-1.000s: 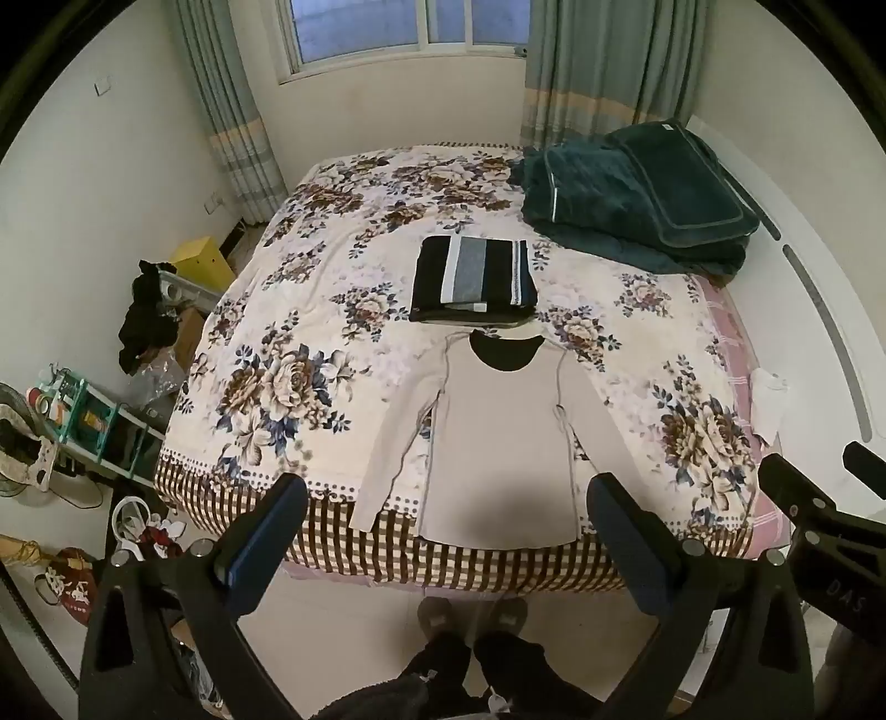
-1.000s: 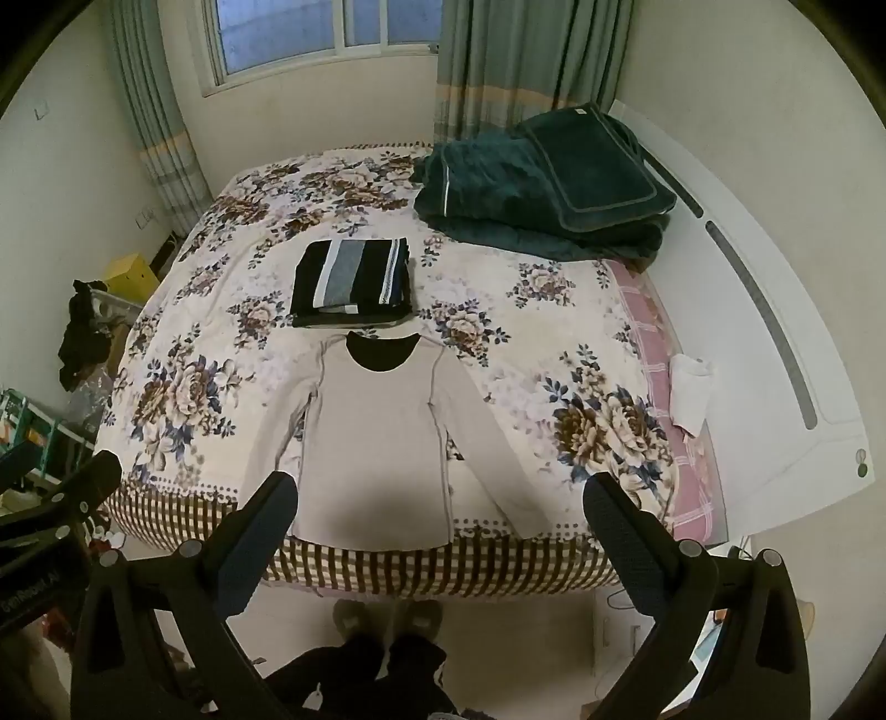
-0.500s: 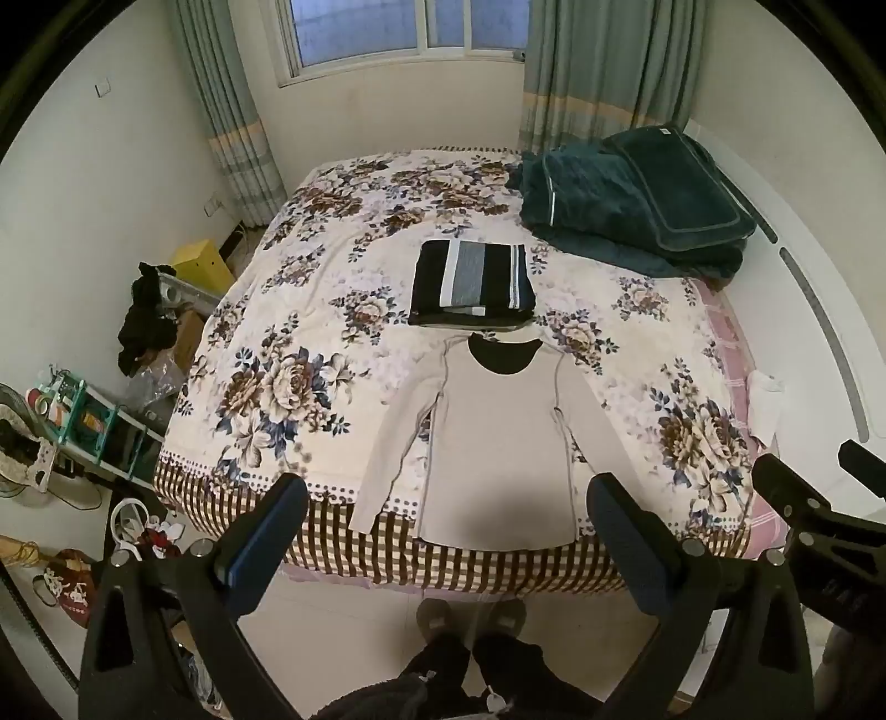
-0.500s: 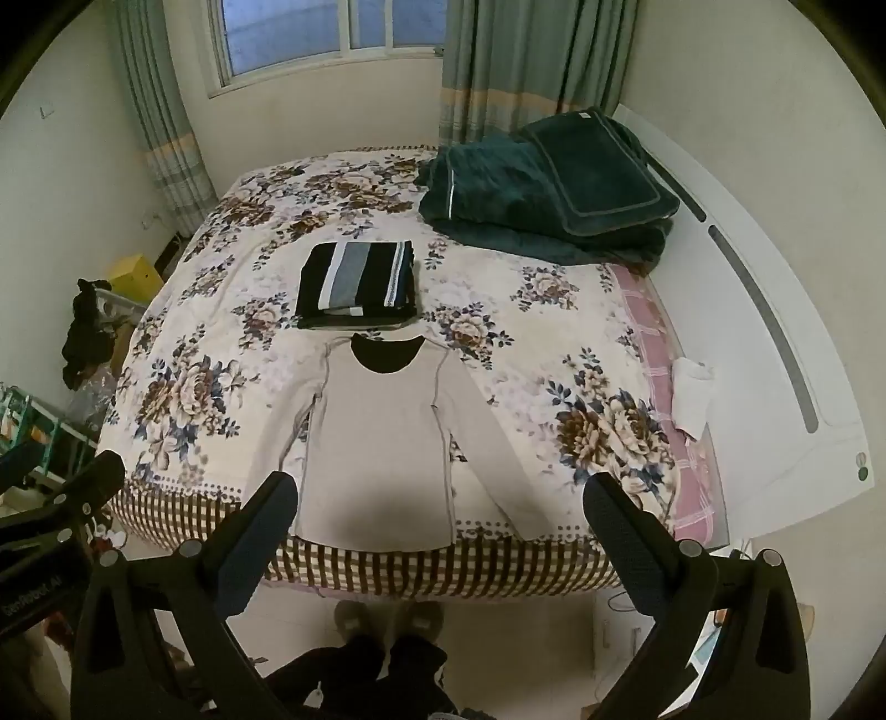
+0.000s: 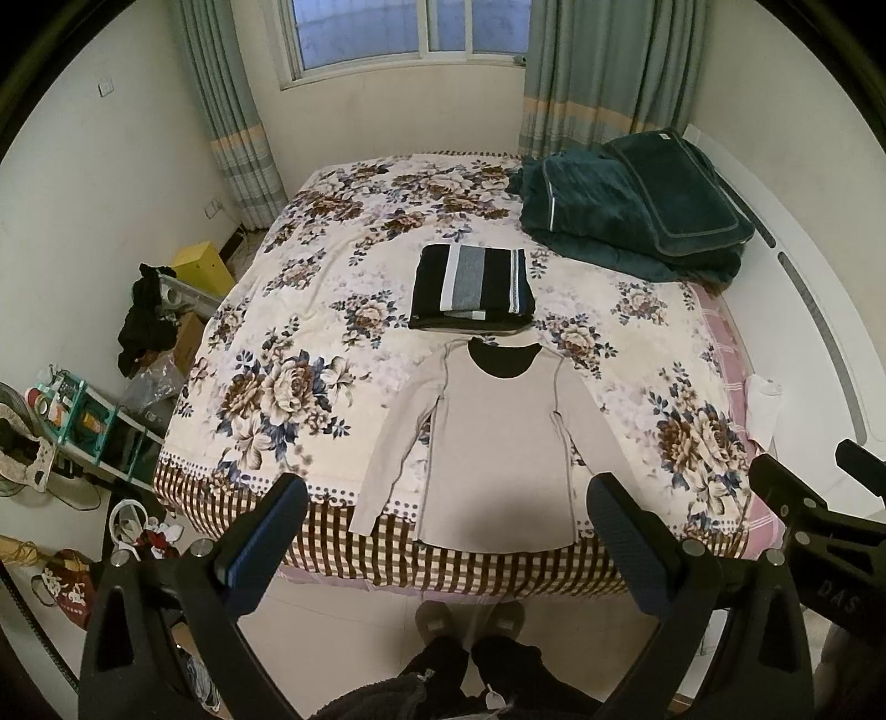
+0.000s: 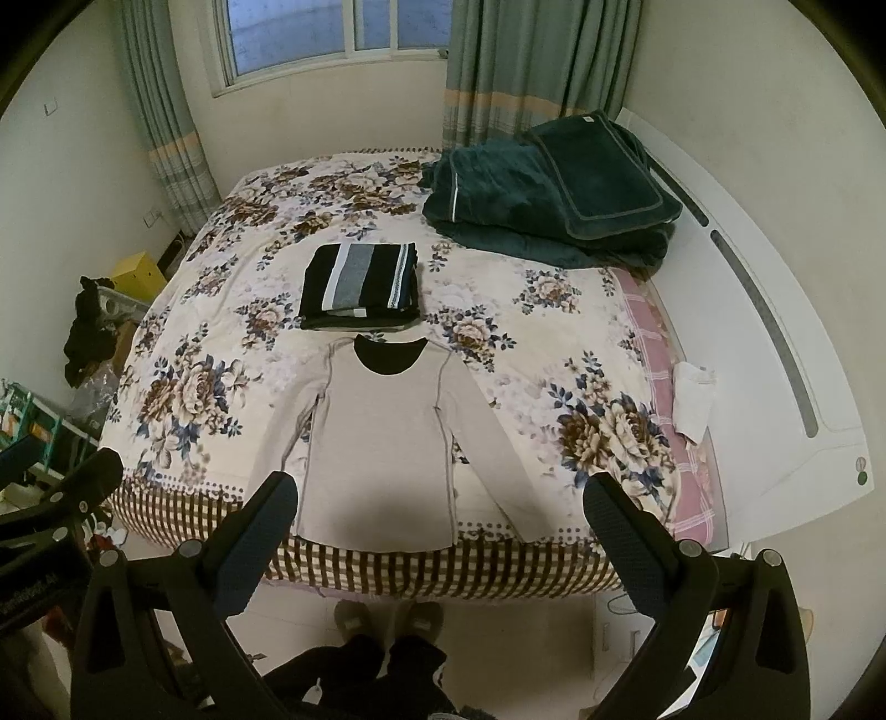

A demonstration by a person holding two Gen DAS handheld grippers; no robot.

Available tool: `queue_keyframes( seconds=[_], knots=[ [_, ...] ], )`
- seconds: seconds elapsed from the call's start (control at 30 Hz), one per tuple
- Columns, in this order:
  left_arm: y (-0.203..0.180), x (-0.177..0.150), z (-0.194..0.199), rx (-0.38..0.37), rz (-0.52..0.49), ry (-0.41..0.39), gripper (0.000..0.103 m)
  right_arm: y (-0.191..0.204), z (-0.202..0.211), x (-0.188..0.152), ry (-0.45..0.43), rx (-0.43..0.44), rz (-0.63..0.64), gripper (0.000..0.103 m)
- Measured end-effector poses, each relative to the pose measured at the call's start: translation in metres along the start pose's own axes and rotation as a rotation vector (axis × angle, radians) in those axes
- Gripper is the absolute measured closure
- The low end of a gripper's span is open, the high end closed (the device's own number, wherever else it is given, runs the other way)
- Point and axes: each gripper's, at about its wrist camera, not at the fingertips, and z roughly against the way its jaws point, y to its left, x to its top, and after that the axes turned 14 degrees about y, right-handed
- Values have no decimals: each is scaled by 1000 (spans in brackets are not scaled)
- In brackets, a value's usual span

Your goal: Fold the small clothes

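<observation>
One bed (image 5: pixel 310 310) fills the middle of the room, under one floral bedspread (image 5: pixel 288 387).

On it lie:
- One beige long-sleeved shirt (image 5: pixel 498 443), spread flat at 6 o'clock on the bed.
- One folded striped garment (image 5: pixel 470 282), just beyond the shirt's collar at 12 o'clock.
- One heap of dark green bedding (image 5: pixel 626 221) at 2 o'clock.
- One small white cloth (image 6: pixel 692 399) at the bed's 3 o'clock edge.

Other counts:
- One window (image 5: pixel 404 27) at 12 o'clock, with two curtains, one on each side.
- One yellow box (image 5: pixel 202 266) at 10 o'clock on the floor.
- Two slippered feet (image 5: pixel 470 620) at 6 o'clock.
- Two grippers: the left gripper (image 5: pixel 443 531) and the right gripper (image 6: pixel 437 531), each with two fingers spread wide.
</observation>
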Motion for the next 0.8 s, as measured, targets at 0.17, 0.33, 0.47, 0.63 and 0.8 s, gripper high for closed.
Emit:
queue_keyframes(
  seconds=[0.17,0.33,0.47,0.63,0.8],
  knots=[
    [2,1,4,-4,-1,-5,0,3,6,3,-1,0,1,0],
    [1,3,5,-8,0,-6,0,3,7,3,-4,-2,1,0],
    [1,5,6,-6,-2,-10,0,2,7,2,-6,-1,2,0],
    [1,5,6,-6,-2,-12,0,7,12,3,-7,-3,2,0],
    [0,8,8,-5,0,-11,0,9,14,4,-9,-2,4,0]
  ],
)
